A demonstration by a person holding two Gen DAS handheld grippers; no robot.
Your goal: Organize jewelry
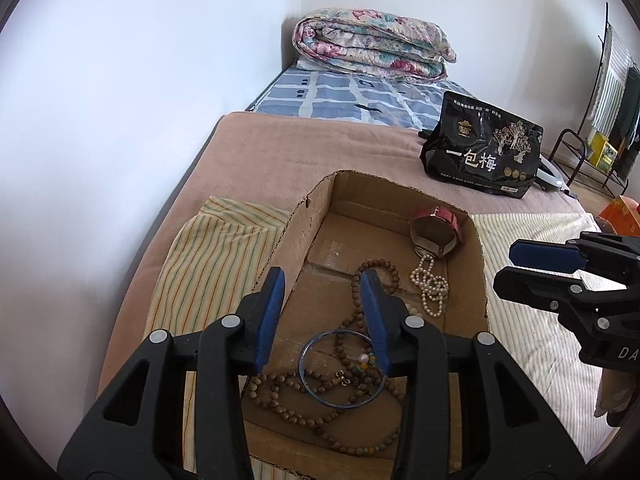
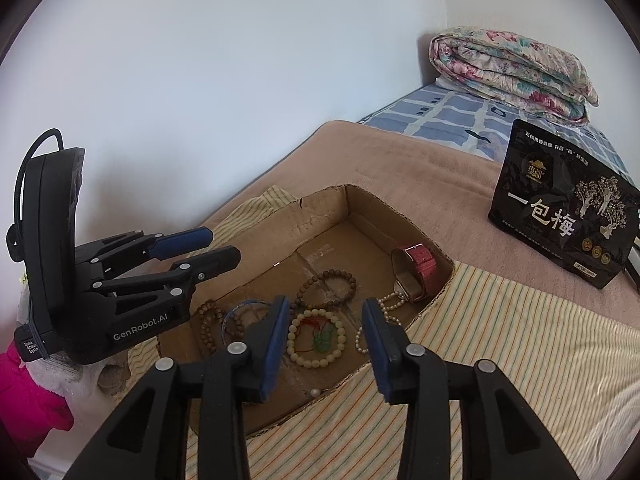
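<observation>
In the left wrist view, the left tongs (image 1: 322,312) are hanging with jaws apart and empty over a cardboard box (image 1: 308,216) on the bed (image 1: 280,148). A blue bangle (image 1: 344,370) and brown bead strings (image 1: 280,394) are lying below them; a pearl strand (image 1: 430,288) and red-strapped watch (image 1: 438,228) are lying farther back.

In the right wrist view, the right tongs (image 2: 326,342) are also standing apart, gripping nothing, above a pale bead bracelet (image 2: 316,338) in the box.

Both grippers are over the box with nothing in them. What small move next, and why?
Probably lower the right gripper onto the pale bead bracelet in the cardboard box: its open jaws already frame it, and it lies clear of the tangled wooden beads.
</observation>
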